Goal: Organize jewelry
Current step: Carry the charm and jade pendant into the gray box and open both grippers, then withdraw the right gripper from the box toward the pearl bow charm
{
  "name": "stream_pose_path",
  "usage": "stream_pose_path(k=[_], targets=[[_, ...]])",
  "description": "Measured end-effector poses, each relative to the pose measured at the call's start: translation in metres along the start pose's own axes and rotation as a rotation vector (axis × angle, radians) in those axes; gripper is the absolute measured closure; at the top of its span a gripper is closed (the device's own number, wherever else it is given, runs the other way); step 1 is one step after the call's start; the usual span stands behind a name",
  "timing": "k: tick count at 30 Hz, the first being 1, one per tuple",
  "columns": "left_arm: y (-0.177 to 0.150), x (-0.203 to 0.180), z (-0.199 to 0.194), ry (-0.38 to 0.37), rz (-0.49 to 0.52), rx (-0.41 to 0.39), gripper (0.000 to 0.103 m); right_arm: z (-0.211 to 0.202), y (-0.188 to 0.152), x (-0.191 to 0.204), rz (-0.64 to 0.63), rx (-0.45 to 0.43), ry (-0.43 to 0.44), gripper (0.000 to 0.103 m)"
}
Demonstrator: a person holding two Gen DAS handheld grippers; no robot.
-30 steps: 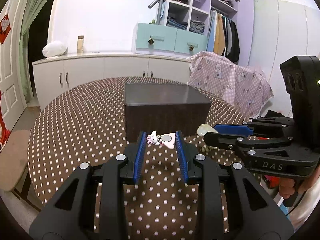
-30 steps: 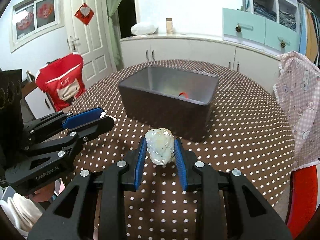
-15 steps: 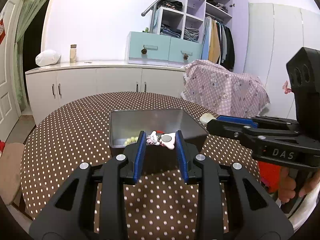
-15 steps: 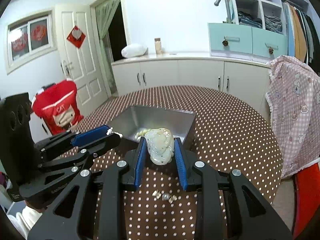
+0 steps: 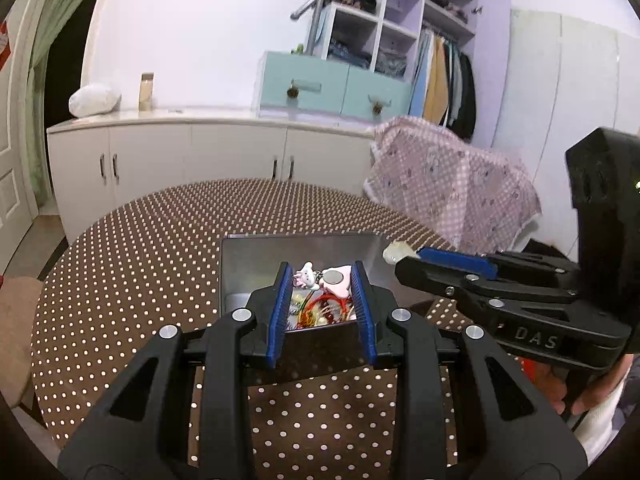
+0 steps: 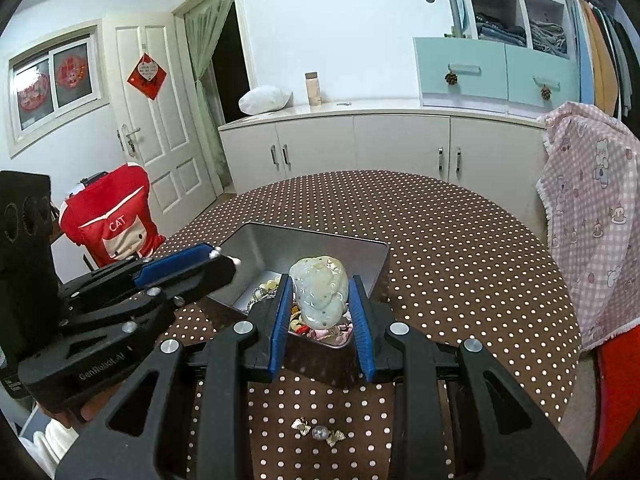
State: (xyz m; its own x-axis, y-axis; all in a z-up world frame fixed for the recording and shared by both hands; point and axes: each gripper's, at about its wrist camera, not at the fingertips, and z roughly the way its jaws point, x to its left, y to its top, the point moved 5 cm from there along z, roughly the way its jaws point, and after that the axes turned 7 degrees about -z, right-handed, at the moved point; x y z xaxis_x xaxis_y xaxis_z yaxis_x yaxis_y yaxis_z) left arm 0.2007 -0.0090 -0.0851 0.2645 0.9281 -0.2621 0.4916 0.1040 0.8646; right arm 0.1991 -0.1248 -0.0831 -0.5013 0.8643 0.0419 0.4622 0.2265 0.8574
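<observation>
Left gripper point(image 5: 322, 280): blue-padded jaws pinched on a pink-and-white cartoon charm point(image 5: 325, 279) with a small metal disc on its face, the piece spanning the gap between the pads and held above the open top of the dark metal box point(image 5: 236, 276). Box: rectangular, grey inside, standing on the round table point(image 5: 132, 256) under a brown cloth with white dots (the near wall showed dark, the inner walls pale and reflective). Contents seen below the charm: a tangle of red cord point(image 5: 326, 306), pale beads and gold-coloured bits; finer sorting could not be made out. Right gripper point(image 6: 320, 298): jaws clamped on a pale green carved jade-like pendant point(image 6: 319, 294), broad side to the camera, likewise held over the box point(image 6: 260, 248), nearer its right-hand end. In its view the box held beads point(image 6: 269, 286) at the left and pink and red pieces under the pendant. On the cloth before the box, between the gripper's arms: a small loose ornament point(image 6: 318, 432), gold-coloured wings either side of a clear stone, lying apart from the box. At far right: a pink checked cloth point(image 6: 592, 240) draped over furniture beside the table.
</observation>
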Motion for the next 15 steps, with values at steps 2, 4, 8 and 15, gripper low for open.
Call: stream_pose_path(k=[2, 4, 8, 15], targets=[[0.000, 0.002, 0.003, 0.009, -0.008, 0.008, 0.072, 0.001, 0.000, -0.001, 0.003, 0.004, 0.002, 0.076], [0.001, 0.006, 0.005, 0.007, -0.025, 0.016, 0.070, 0.000, 0.000, -0.004, 0.011, -0.002, -0.002, 0.075], [0.003, 0.006, 0.001, -0.013, -0.034, 0.013, 0.040, -0.008, 0.001, -0.008, 0.019, -0.018, -0.012, 0.061], [0.002, 0.003, -0.007, 0.009, 0.000, 0.007, 0.040, -0.017, -0.004, -0.011, 0.017, -0.013, -0.036, 0.053]])
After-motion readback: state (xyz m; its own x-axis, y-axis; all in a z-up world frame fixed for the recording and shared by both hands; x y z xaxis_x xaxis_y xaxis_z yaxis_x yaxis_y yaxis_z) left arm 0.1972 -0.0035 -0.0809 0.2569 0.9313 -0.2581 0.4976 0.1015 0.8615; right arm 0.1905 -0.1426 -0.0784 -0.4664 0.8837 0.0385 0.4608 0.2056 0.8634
